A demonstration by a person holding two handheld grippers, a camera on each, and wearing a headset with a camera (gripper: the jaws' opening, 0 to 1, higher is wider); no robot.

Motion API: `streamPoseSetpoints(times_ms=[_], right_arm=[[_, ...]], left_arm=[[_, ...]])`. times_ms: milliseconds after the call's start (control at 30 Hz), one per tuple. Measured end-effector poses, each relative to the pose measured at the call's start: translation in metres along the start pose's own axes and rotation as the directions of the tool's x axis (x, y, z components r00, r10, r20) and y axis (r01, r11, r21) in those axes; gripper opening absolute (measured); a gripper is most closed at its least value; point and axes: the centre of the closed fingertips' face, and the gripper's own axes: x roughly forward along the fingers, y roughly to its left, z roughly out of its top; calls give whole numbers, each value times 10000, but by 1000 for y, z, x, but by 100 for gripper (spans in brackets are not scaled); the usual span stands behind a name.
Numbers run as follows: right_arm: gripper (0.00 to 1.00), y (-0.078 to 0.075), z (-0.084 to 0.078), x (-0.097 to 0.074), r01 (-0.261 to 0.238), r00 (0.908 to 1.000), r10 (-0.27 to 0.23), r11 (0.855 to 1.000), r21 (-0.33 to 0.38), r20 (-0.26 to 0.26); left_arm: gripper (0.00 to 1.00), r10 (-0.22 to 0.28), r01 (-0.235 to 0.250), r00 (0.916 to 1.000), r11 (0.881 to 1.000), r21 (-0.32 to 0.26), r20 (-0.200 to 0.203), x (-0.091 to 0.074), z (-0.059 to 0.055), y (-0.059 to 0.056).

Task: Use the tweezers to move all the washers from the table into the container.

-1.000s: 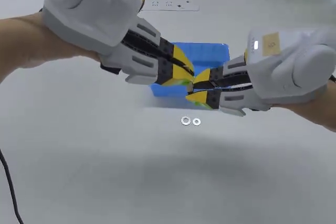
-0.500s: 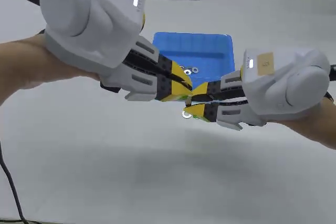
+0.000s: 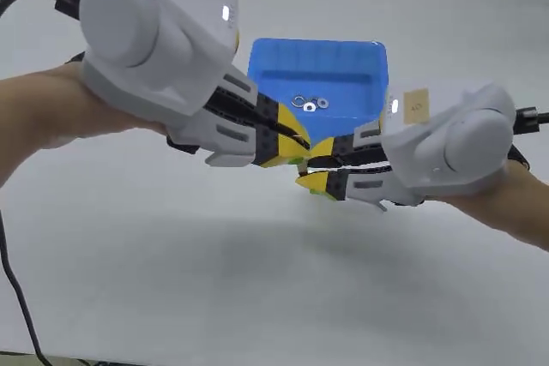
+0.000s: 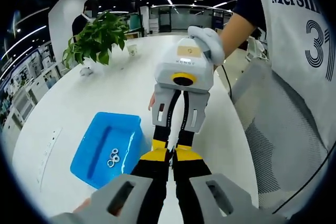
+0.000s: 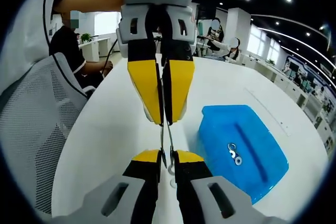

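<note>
Slim steel tweezers (image 5: 165,142) are pinched by the fingers of the left gripper (image 5: 164,120) and the right gripper (image 5: 168,156). Silver washers (image 5: 234,157) lie in the blue container (image 5: 262,179); a loose washer (image 5: 171,171) sits on the table (image 5: 105,119).

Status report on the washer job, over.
Left gripper, right gripper shut on tweezers, tip to tip. Washers in container; one washer on table at tweezers' tips. No obstruction seen.
</note>
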Motion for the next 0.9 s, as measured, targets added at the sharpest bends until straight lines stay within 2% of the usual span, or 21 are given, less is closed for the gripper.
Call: streamPoseSetpoints(times_ms=[200, 367, 900], right_arm=[[11, -2, -5, 2, -28, 9999, 29, 10000, 63, -162], [11, -2, -5, 3, -51, 10000, 53, 9995, 308, -47], [11, 0, -4, 3, -66, 10000, 69, 9989, 463, -66]], left_arm=[[6, 14, -14, 10000, 10000, -80, -8, 4, -3, 2], [6, -9, 9, 10000, 9998, -212, 44, 3, -3, 4], [6, -128, 129, 9999, 9991, -401, 30, 3, -3, 4]])
